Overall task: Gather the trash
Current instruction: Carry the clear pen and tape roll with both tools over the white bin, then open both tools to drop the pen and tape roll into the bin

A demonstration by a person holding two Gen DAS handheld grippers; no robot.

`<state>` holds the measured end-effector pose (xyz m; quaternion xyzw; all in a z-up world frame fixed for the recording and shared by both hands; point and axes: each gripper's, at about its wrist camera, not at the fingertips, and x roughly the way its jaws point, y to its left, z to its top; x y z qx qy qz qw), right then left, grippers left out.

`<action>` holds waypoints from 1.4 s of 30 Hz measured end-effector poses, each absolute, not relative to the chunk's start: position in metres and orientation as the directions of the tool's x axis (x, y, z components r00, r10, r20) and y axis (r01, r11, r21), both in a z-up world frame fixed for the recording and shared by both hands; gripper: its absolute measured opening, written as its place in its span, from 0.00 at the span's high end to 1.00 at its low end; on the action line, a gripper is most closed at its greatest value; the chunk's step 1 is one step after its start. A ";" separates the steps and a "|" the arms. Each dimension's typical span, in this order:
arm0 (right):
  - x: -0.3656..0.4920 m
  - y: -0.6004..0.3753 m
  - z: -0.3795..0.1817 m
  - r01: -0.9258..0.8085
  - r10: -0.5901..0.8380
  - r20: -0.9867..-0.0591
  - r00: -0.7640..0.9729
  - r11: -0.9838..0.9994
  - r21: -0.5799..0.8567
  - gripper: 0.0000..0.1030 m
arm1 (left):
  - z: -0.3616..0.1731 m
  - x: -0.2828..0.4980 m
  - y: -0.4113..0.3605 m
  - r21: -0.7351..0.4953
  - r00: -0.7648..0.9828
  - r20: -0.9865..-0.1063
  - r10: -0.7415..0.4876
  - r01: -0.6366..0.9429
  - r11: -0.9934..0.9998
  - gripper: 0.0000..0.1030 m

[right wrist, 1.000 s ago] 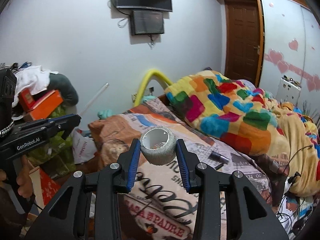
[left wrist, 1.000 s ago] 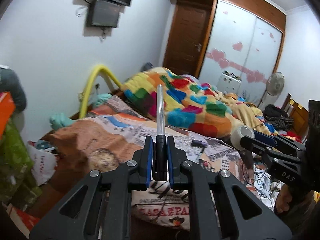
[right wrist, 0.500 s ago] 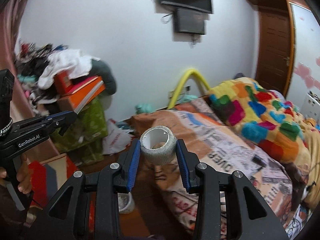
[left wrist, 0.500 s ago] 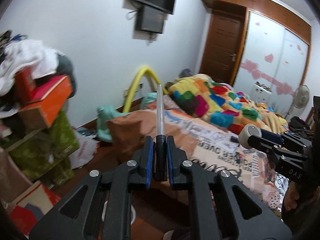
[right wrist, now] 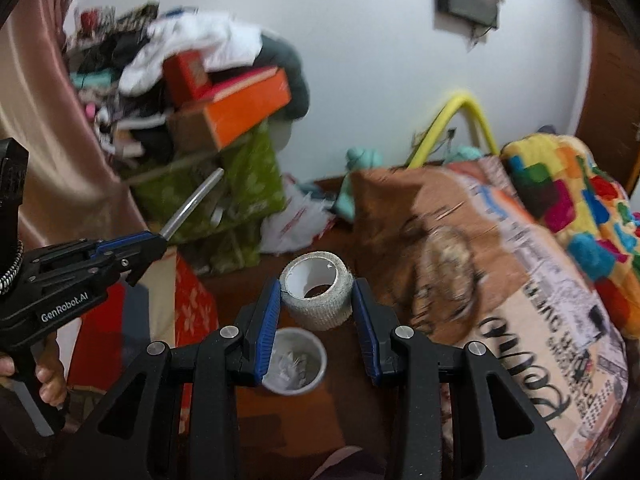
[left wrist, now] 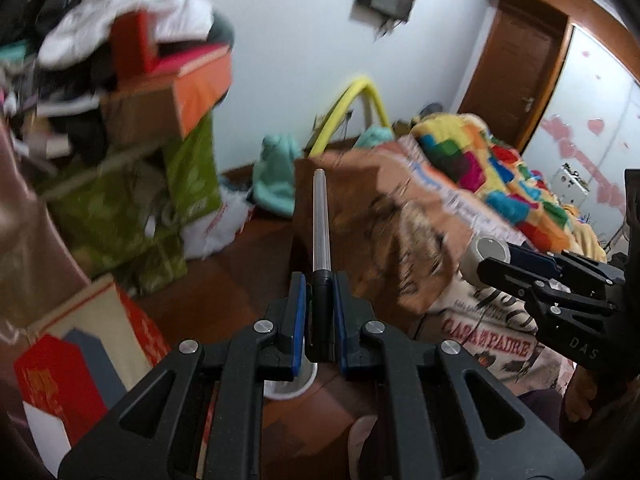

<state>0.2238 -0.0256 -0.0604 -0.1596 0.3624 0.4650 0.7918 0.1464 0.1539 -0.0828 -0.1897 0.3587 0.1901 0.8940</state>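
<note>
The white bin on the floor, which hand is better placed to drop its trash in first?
Probably right. The right gripper holds the tape roll just above the white bin. The left gripper's pen points beyond it.

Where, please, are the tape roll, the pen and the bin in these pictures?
tape roll (right wrist: 320, 304), right wrist view, on its grey outer wrap.
pen (left wrist: 321, 220), left wrist view, on its clear barrel.
bin (right wrist: 316, 346), right wrist view, on its rim.

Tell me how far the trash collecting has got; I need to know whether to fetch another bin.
Done: the small white bin on the floor already holds crumpled paper. In hand: the left gripper is shut on a pen, and the right gripper clamps a tape roll just above the bin. Left: dropping both in.
</note>
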 end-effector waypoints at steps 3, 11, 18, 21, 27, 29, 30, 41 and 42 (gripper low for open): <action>0.221 -0.006 -0.079 -0.860 0.595 -0.759 0.264 0.501 0.093 0.67 | -0.116 0.147 0.170 -0.218 0.620 -0.767 0.169 -0.499 0.839 0.88; 0.221 0.033 -0.137 -0.867 0.516 -0.843 0.153 0.479 0.136 0.67 | -0.197 0.148 0.189 -0.213 0.479 -0.872 0.098 -0.552 0.807 0.88; 0.226 0.057 -0.195 -0.864 0.417 -0.906 0.067 0.479 0.157 0.67 | -0.255 0.158 0.195 -0.224 0.378 -0.926 0.016 -0.581 0.782 0.88; 0.230 0.066 -0.219 -0.855 0.375 -0.926 0.028 0.489 0.172 0.67 | -0.278 0.163 0.199 -0.231 0.339 -0.940 -0.021 -0.594 0.771 0.88; 0.243 0.078 -0.261 -0.837 0.280 -0.959 -0.040 0.514 0.185 0.67 | -0.322 0.173 0.206 -0.262 0.275 -0.955 -0.109 -0.620 0.739 0.88; 0.247 0.082 -0.273 -0.831 0.247 -0.967 -0.066 0.522 0.191 0.67 | -0.336 0.177 0.207 -0.272 0.252 -0.957 -0.140 -0.626 0.730 0.88; 0.249 0.083 -0.276 -0.829 0.235 -0.969 -0.072 0.527 0.189 0.67 | -0.341 0.180 0.208 -0.269 0.240 -0.960 -0.147 -0.629 0.729 0.88; 0.267 0.093 -0.289 -0.794 0.230 -0.962 -0.150 0.552 0.256 0.60 | -0.352 0.207 0.221 -0.253 0.214 -0.966 -0.148 -0.643 0.723 0.73; 0.266 0.092 -0.288 -0.798 0.228 -0.963 -0.145 0.548 0.250 0.59 | -0.350 0.207 0.222 -0.247 0.217 -0.967 -0.137 -0.646 0.723 0.69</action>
